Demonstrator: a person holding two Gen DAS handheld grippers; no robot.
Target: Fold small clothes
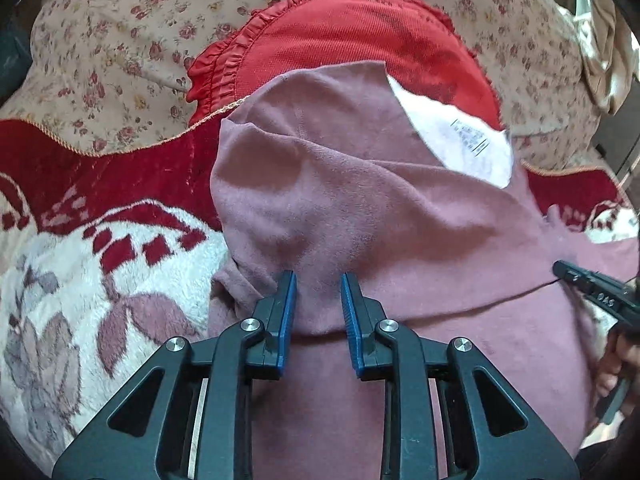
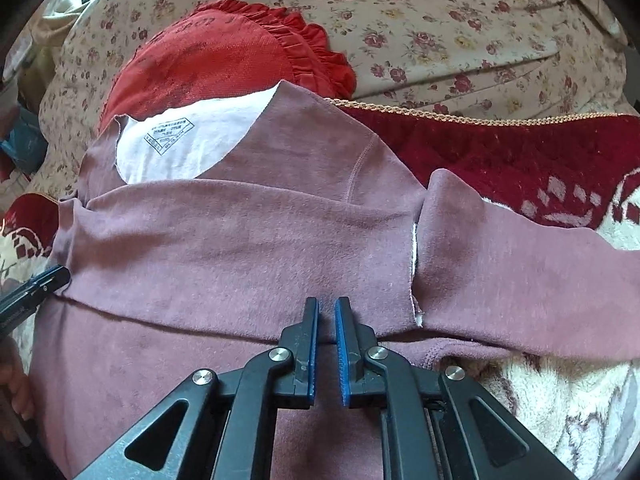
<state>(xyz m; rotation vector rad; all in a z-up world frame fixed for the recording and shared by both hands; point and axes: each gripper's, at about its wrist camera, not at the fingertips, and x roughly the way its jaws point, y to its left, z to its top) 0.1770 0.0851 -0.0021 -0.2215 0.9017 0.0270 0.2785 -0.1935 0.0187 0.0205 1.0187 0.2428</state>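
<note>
A mauve sweatshirt (image 2: 240, 240) lies spread on the red-and-white blanket (image 1: 100, 248), its neck against a red frilled cushion (image 2: 208, 56). Left claw (image 1: 319, 280) and right claw (image 2: 326, 304) stand narrowly parted over it, gripping nothing.

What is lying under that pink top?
The pink top lies on a red-and-white patterned blanket; its collar end overlaps a red frilled cushion. What lies beneath its middle is covered.
</note>
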